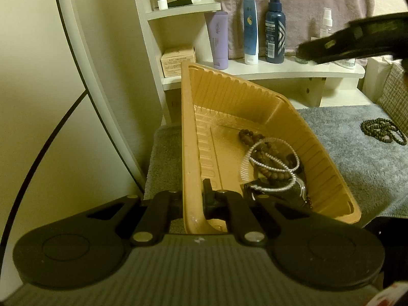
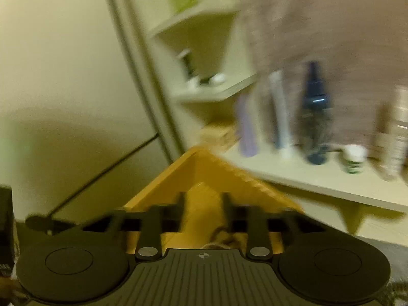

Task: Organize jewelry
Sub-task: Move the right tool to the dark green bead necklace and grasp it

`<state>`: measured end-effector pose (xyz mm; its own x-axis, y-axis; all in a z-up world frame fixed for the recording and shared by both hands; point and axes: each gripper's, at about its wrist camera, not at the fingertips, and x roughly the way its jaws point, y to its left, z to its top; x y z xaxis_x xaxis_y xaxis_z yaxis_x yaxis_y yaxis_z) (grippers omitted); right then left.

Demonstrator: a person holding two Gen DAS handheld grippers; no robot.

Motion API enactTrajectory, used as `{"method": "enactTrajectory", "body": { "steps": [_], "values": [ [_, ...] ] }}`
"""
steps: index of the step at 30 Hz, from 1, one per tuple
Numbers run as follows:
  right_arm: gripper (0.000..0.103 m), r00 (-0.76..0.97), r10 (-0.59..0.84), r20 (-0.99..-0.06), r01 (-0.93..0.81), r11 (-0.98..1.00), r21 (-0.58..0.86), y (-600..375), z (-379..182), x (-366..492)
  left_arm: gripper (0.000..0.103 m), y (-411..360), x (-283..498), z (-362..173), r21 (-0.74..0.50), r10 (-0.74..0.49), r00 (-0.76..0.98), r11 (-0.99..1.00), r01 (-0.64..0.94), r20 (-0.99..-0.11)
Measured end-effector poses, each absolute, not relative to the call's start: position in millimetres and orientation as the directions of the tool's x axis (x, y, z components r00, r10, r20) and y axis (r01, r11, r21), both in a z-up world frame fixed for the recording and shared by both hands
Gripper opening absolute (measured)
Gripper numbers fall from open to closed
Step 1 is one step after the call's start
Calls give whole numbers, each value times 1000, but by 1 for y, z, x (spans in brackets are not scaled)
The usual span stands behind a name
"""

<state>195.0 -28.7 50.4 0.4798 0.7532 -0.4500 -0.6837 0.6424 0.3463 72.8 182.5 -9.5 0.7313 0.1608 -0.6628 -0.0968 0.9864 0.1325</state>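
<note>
Between the fingers of the left gripper (image 1: 195, 201) stands the near wall of the tan tray (image 1: 188, 137), pinched across its rim: one finger sits outside the wall, the other inside. This grip likely steadies or lifts the tray so it stays put while jewelry goes in; the tray looks tilted, its far corner raised toward the shelf (image 1: 280, 70), though the fisheye lens may exaggerate that. Just right of the inner finger, on the tray floor, lies a heap of jewelry: a brown bead strand (image 1: 251, 135) tangled with a white pearl strand (image 1: 270, 158) and something dark beneath. The left gripper points forward and slightly down along the tray's long side.

Farther right of those fingers, well apart from the tray, a dark bead necklace (image 1: 383, 129) lies loose on the gray towel (image 1: 357, 158) covering the tabletop; in my judgement it is the next piece to collect.

Up and to the right, the right gripper (image 2: 203, 206) hangs above the tray, blurred by motion. Its fingers are spread with nothing between them, and below them its own camera shows the tray corner and a bit of the bead heap.
</note>
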Motion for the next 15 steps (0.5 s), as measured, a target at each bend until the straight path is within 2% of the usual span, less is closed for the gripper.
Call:
{"method": "enactTrajectory", "body": {
  "steps": [6, 15],
  "values": [
    [48, 657, 597, -459, -503, 802, 323, -106, 39, 185, 5, 182, 72, -10, 135, 163, 733, 986, -97, -660],
    [48, 753, 287, -592, -186, 956, 227, -205, -17, 161, 5, 179, 71, -8, 145, 170, 735, 985, -98, -656]
  ]
}}
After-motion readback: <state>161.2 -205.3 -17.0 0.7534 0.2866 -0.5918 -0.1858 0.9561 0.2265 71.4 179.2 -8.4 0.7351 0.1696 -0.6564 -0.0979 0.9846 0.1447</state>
